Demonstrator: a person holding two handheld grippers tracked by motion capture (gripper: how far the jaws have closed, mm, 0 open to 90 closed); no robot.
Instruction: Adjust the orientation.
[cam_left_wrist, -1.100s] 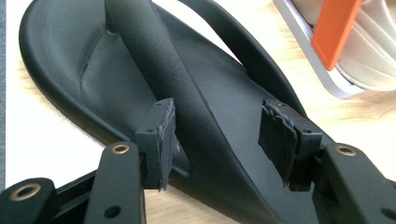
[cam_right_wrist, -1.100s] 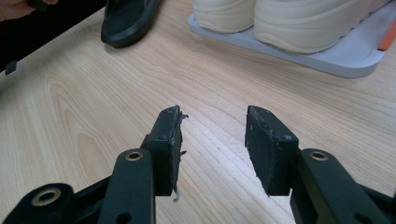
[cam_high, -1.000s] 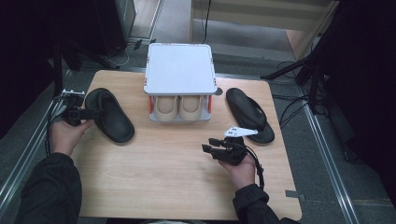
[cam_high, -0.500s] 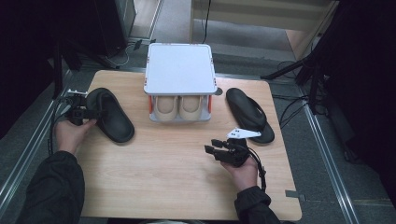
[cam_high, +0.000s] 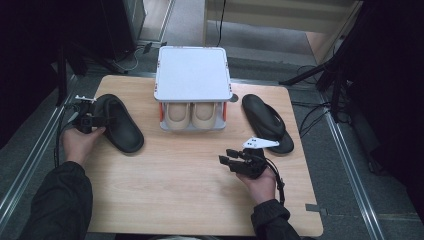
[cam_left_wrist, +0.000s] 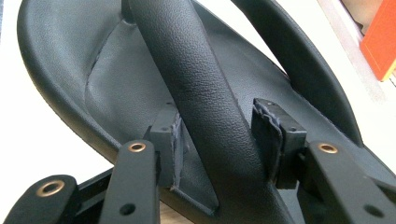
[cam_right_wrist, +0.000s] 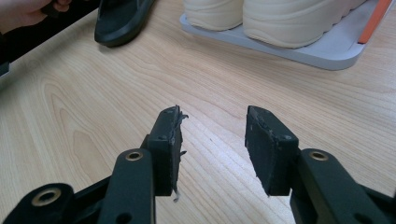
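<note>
Jaws on your left gripper (cam_left_wrist: 219, 144) had just been closing, with the strap (cam_left_wrist: 201, 84) of the black rubber slide sandal (cam_high: 116, 122) between them. In the left gripper view the pads flanked the strap, the left one touching, the right one beside it; firm clamp I couldn't confirm. My read: you were at the grasp step, the sandal not yet lifted, flat at the table's left edge. Compared with a second before, the left hand sat closer onto it. Your right gripper (cam_high: 240, 159) stood open and empty over the near-right wooden table (cam_high: 190, 190). The high view added the second black sandal (cam_high: 267, 122) far right and the white two-tier rack (cam_high: 193, 75) holding cream shoes (cam_high: 192, 114).
</note>
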